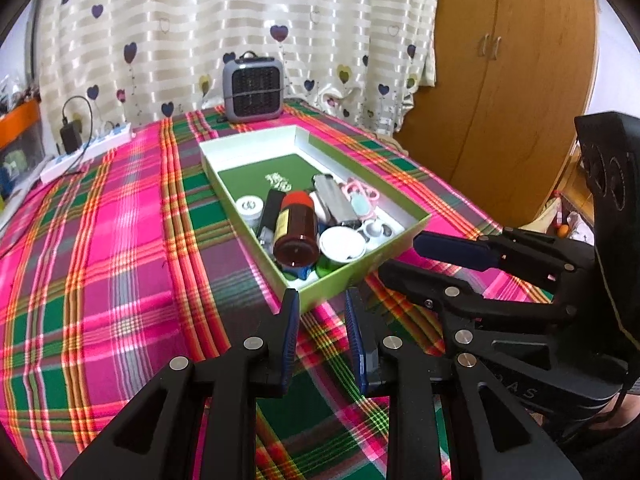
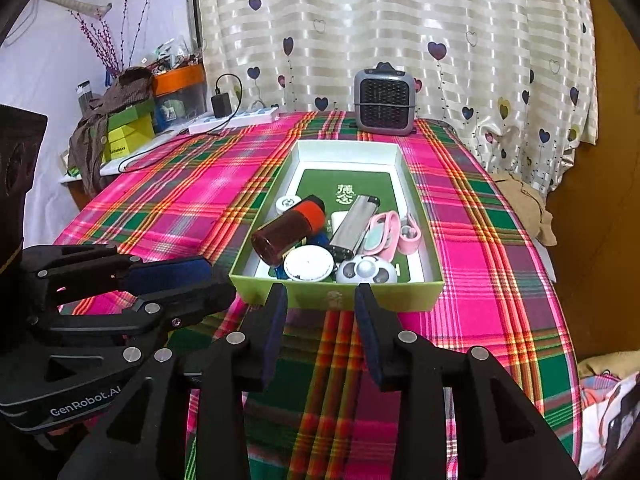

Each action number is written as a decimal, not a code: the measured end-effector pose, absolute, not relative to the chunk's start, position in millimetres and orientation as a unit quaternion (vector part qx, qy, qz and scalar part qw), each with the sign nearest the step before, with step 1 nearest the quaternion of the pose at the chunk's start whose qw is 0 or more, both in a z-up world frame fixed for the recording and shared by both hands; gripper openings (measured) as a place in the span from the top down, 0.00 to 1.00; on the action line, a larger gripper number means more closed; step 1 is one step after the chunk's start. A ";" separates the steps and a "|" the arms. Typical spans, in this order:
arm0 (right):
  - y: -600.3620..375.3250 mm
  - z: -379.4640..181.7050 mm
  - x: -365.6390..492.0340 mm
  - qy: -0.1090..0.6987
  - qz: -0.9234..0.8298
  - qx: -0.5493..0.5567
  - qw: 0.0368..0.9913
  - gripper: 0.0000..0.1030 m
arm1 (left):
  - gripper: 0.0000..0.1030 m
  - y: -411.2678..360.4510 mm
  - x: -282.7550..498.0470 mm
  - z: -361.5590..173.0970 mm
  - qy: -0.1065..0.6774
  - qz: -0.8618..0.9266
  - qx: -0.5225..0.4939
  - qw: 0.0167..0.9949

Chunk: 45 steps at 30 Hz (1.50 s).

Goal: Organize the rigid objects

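Your table, under its plaid cloth [image 1: 120, 240], fills the lower two thirds of both views, with a small grey heater [image 2: 384, 100] at its far edge against the curtain. In the middle of each frame lies the green box [image 2: 424, 240], its long axis running away from you toward the heater and its short near wall facing the tongs.

All the rigid objects you can see are already inside it, heaped at the near end: a brown bottle [image 2: 288, 228] with a red cap lying on its side, a silver lighter-like case [image 2: 354, 222] angled along the box, a round white lid [image 2: 308, 264], a white panda-faced gadget [image 2: 366, 272] and some pink pieces [image 2: 386, 226]. The far half of the box is bare.

Your right gripper [image 2: 320, 292] hangs released and empty, its tips just short of the near wall, squarely in front of the panda gadget. Your left gripper [image 1: 322, 300] is likewise parted and holds nothing, pointing at the box's near corner in the lower centre of its view.

Both are about equally close; I judge the right one better lined up for anything in the pile, since it faces the short wall head-on, while the left comes in across a corner.
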State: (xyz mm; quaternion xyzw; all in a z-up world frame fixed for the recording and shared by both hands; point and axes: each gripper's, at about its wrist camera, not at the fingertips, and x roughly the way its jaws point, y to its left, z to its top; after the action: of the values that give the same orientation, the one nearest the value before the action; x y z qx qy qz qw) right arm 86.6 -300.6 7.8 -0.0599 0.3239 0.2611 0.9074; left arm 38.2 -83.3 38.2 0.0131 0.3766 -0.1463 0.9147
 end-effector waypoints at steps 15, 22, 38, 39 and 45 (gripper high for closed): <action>-294.2 -18.9 102.2 0.361 0.259 -0.073 0.893 0.65 | 0.78 -82.0 58.6 13.7 0.411 -0.113 0.023 0.904; -293.9 -25.1 107.2 0.370 0.255 -0.077 0.890 0.65 | 0.78 -84.1 63.2 8.9 0.421 -0.106 0.033 0.900; -292.9 -26.3 109.5 0.374 0.247 -0.086 0.890 0.65 | 0.78 -88.1 62.1 7.9 0.422 -0.102 0.041 0.900; -292.1 -26.5 109.6 0.373 0.246 -0.087 0.890 0.65 | 0.78 -87.8 62.2 7.8 0.422 -0.103 0.041 0.900; -291.4 -26.6 109.2 0.373 0.245 -0.089 0.890 0.65 | 0.78 -87.2 62.4 7.9 0.422 -0.103 0.040 0.900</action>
State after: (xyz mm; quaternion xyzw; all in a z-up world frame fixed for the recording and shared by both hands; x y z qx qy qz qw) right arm 109.2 -291.4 -26.6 -0.0886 0.3733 0.2454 0.8903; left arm 62.4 -87.2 7.9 0.0405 0.4223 -0.1026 0.8997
